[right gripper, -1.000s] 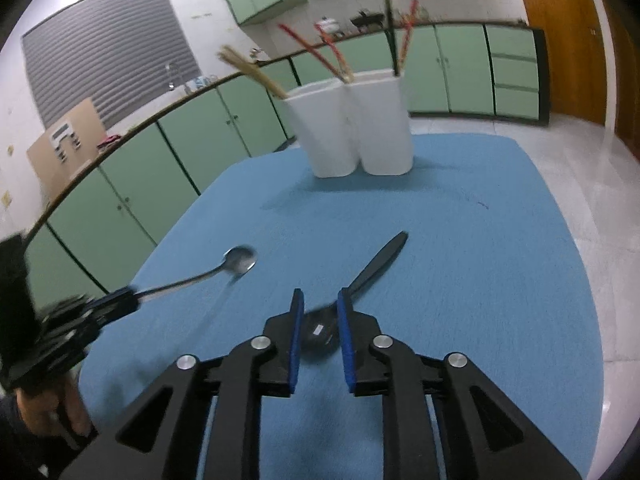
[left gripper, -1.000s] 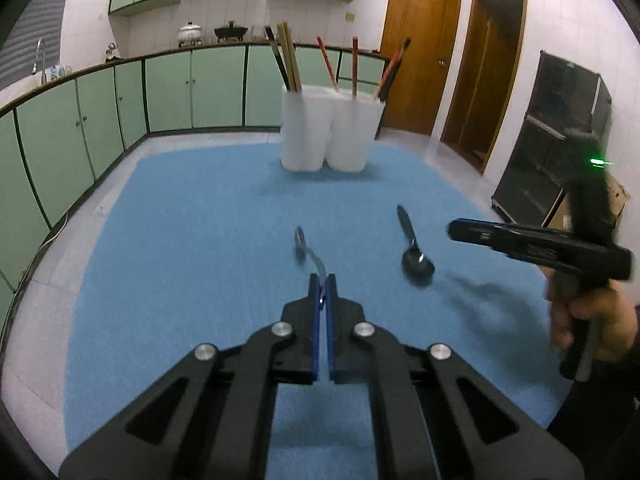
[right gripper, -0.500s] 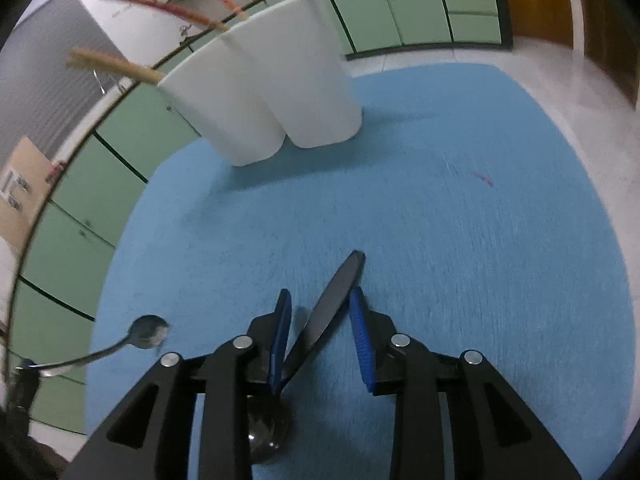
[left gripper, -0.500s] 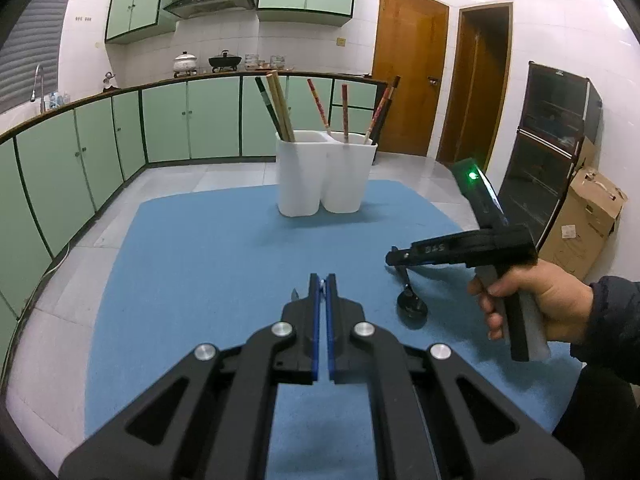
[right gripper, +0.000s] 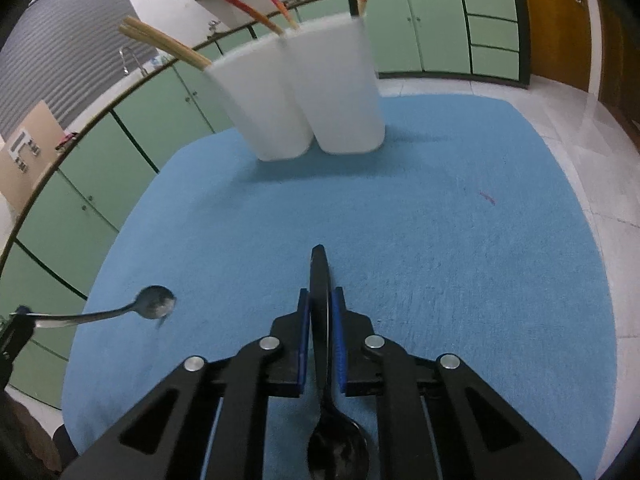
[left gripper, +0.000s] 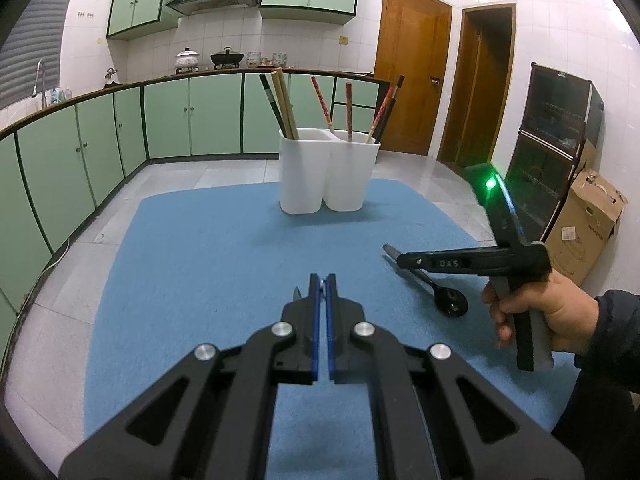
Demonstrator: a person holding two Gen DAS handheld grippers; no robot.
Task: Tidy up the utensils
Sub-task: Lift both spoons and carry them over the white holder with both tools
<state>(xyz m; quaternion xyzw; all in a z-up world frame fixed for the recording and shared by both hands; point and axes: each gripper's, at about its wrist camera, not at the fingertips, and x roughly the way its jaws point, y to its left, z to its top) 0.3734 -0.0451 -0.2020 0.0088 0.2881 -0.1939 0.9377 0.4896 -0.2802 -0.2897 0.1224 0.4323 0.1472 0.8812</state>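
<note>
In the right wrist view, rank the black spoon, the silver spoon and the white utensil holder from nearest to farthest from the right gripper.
1. black spoon: its handle sits between the right gripper's closing jaws, bowl toward the camera.
2. silver spoon: off to the left, above the blue mat, held by the left gripper.
3. white utensil holder: at the mat's far end, with chopsticks in it.

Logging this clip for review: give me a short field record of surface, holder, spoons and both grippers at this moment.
surface: blue mat
holder: white two-compartment holder upright at the mat's far end, chopsticks in both compartments
left gripper: shut on silver spoon, held above the mat
right gripper: jaws closing on the handle of the black spoon, bowl toward the camera
stage: both spoons outside the holder
</note>
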